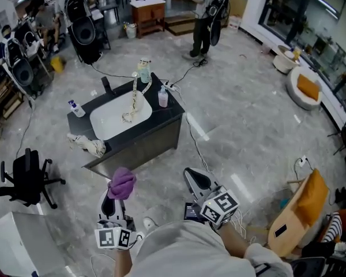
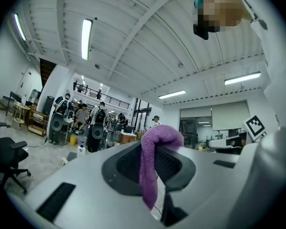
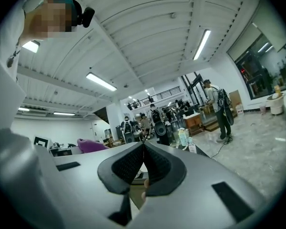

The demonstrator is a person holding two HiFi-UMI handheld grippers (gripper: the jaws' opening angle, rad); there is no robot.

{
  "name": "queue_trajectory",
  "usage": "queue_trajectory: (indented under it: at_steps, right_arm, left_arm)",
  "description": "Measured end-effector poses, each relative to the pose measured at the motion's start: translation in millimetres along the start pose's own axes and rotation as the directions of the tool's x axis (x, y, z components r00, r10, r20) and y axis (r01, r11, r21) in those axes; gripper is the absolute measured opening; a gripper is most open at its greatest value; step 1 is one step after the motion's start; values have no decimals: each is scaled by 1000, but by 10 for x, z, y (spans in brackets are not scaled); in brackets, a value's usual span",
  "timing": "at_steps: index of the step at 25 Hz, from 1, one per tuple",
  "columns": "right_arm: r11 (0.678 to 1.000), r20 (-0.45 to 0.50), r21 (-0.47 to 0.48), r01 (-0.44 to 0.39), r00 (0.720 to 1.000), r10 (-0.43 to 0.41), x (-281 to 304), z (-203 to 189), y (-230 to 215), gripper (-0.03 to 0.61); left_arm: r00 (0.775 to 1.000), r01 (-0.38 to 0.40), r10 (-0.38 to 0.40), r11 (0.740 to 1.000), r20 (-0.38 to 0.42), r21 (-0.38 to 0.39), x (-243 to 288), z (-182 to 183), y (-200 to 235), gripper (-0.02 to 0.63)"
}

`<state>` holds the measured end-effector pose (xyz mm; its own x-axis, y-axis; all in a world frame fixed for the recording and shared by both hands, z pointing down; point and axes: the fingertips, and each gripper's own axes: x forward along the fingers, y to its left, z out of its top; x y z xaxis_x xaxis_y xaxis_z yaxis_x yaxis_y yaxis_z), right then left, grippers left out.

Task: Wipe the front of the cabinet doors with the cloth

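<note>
L gripper (image 2: 155,147) up, fingers (image 2: 124,168) pinching cloth (image 2: 149,180), R gripper (image 3: 143,146) closed

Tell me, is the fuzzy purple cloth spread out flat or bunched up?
Bunched up. The fuzzy purple cloth is pinched between the left gripper's shut jaws, folded over their tips.

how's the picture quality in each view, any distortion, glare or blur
Head view: evenly lit and sharp, with mild wide-angle bending at the edges. Left gripper view: heavy fisheye with black corners, a blown-out strip light, and the purple cloth in the jaws in focus. Right gripper view: same fisheye, ceiling bowed into arcs above the closed jaws. Both gripper views carry a mosaic patch.
</note>
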<state>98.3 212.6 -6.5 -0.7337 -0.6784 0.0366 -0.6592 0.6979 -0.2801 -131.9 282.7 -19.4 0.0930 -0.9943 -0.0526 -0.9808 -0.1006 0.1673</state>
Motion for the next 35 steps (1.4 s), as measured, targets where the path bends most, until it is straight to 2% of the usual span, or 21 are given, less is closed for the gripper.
queue_trajectory:
  at_steps: [5, 9, 16, 21, 26, 35]
  right_arm:
    - [1000, 43, -2, 27, 999, -27, 234, -57, 625, 26]
    - [999, 77, 0, 51, 996, -51, 321, -61, 880, 26]
    - [1000, 77, 3, 25, 997, -25, 283, -149, 1206, 26]
    - [1000, 64, 11, -28, 998, 27, 388, -97, 1155, 26]
    - [998, 53, 14, -68, 996, 67, 483, -43, 1107, 26]
    - [993, 21, 12, -119, 993, 118, 603, -79, 1084, 26]
  left_arm:
    - [1000, 12, -12, 1000, -25, 9, -336, 67, 824, 51]
    - [999, 37, -37, 999, -19, 17, -467, 178, 1146, 51]
    - [999, 37, -37, 999, 14, 26, -763, 386, 1183, 51]
    - [999, -22, 21, 1000, 33, 8, -827, 445, 1145, 51]
    - [996, -94, 94, 996, 2, -6, -907, 339, 1179, 51]
    - [990, -140, 141, 990, 11, -17, -898, 296, 1152, 51]
